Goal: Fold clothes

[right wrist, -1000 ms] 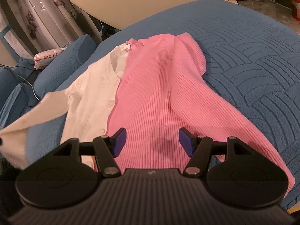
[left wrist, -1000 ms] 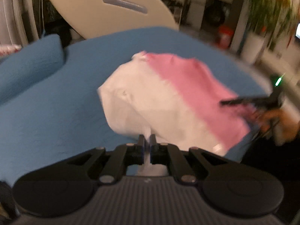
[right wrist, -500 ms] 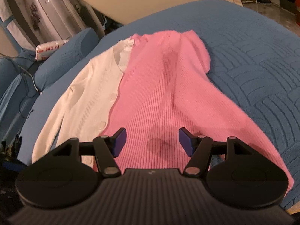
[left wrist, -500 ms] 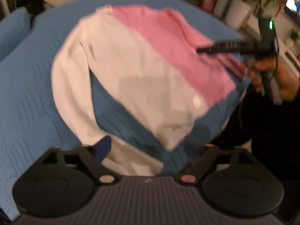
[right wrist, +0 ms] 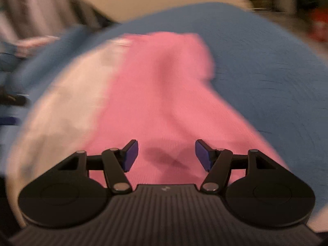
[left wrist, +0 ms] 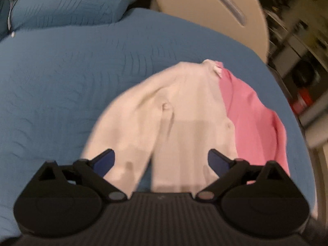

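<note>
A second ago the white sleeve was pinched in the left tool, and the cloth was lifted off the bed. Now the sleeve has been let go, and the left tool is seen wide apart with nothing in it. The right tool was open then and is open now, with nothing held. So the spreading step looks done, and the first fold can likely be started. The cardigan is laid on the blue bed cover, right in front of both tools. It is half white and half pink. From the left tool, the white half is straight ahead and the pink half is off to the right. The white sleeve is laid down along the body, toward the left finger. From the right tool, the pink half is straight ahead and the white half is to the left. Small buttons can be made out on the white side. Both pictures are blurred, so fine creases cannot be told.
</note>
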The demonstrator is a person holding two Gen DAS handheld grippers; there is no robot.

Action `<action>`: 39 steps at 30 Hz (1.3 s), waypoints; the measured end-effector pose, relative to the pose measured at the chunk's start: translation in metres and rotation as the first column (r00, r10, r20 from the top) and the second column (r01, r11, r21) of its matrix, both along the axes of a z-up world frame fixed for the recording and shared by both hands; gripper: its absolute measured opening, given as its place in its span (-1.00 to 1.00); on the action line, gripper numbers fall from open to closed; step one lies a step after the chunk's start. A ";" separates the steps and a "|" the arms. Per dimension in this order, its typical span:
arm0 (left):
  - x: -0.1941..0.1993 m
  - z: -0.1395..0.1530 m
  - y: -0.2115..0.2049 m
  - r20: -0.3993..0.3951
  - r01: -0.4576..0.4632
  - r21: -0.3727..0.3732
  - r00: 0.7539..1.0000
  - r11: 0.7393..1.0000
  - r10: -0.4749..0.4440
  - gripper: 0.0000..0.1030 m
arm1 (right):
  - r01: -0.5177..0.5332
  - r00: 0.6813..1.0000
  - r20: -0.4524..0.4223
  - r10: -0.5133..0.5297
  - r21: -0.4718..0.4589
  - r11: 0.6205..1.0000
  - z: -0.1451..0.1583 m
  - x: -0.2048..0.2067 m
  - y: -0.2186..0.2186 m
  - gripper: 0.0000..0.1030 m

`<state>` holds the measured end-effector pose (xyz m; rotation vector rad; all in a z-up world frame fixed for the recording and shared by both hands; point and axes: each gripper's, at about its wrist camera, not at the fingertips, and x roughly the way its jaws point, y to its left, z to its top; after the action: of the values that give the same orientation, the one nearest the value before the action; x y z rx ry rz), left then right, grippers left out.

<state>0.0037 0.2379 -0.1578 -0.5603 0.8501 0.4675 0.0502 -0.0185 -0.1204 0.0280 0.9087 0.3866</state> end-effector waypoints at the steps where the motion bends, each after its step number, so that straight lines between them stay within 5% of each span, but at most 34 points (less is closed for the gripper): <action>1: 0.005 -0.009 -0.006 -0.002 -0.009 0.005 1.000 1.000 0.009 0.91 | 0.016 1.000 -0.006 -0.016 0.016 1.000 0.001 0.001 -0.004 0.25; 3: 0.013 -0.025 -0.019 -0.022 0.011 0.045 1.000 0.999 -0.010 0.91 | 0.020 1.000 -0.017 -0.019 0.101 0.995 0.006 0.002 -0.015 0.25; 5: 0.017 -0.035 -0.037 -0.072 0.054 0.165 0.996 0.985 -0.043 0.91 | 0.022 1.000 0.006 -0.024 0.174 0.985 0.014 -0.001 -0.026 0.26; 7: 0.024 -0.040 -0.061 -0.142 0.119 0.329 0.987 0.937 -0.076 0.92 | 0.007 0.999 0.036 -0.017 0.253 0.967 0.025 -0.003 -0.035 0.27; 8: 0.024 -0.041 -0.063 -0.148 0.132 0.346 0.985 0.929 -0.085 0.93 | -0.012 0.998 0.058 -0.004 0.265 0.964 0.035 -0.001 -0.032 0.29; 13: 0.040 -0.052 -0.093 -0.198 0.230 0.579 0.970 0.782 -0.139 1.00 | -0.239 0.967 0.132 0.216 0.190 0.952 0.099 0.029 0.053 0.29; 18: 0.046 -0.057 -0.108 -0.212 0.259 0.663 0.965 0.702 -0.156 1.00 | -0.513 0.834 0.173 0.524 -0.109 0.852 0.149 0.075 0.230 0.25; 21: 0.048 -0.054 -0.102 -0.197 0.241 0.623 0.969 0.744 -0.149 1.00 | -0.578 0.812 -0.004 0.583 -0.140 0.804 0.143 0.116 0.328 0.22; 28: 0.048 -0.048 -0.064 -0.143 0.156 0.377 0.984 0.913 -0.109 1.00 | -0.519 0.804 -0.383 0.454 -0.080 0.851 0.090 0.182 0.442 0.23; 32: 0.048 -0.048 -0.062 -0.141 0.145 0.350 0.985 0.925 -0.101 1.00 | -0.508 0.802 -0.500 0.327 -0.282 0.814 0.033 0.188 0.461 0.23; 35: 0.049 -0.049 -0.063 -0.146 0.141 0.345 0.985 0.928 -0.095 1.00 | -0.502 0.820 -0.463 0.337 -0.299 0.812 0.026 0.186 0.460 0.27; 36: 0.050 -0.049 -0.063 -0.146 0.139 0.340 0.985 0.930 -0.093 1.00 | -0.478 0.836 -0.436 0.332 -0.284 0.831 0.029 0.187 0.459 0.21; 38: 0.050 -0.048 -0.062 -0.145 0.137 0.333 0.985 0.933 -0.093 1.00 | -0.456 0.860 -0.386 0.334 -0.288 0.842 0.036 0.186 0.458 -0.33; 39: 0.051 -0.048 -0.062 -0.145 0.136 0.329 0.985 0.934 -0.093 1.00 | -0.460 0.861 -0.377 0.340 -0.296 0.837 0.037 0.185 0.458 -0.75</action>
<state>0.0543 0.1759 -0.2057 -0.1629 0.8950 0.5330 0.2352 0.4393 -0.0833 -0.4826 1.2972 0.6086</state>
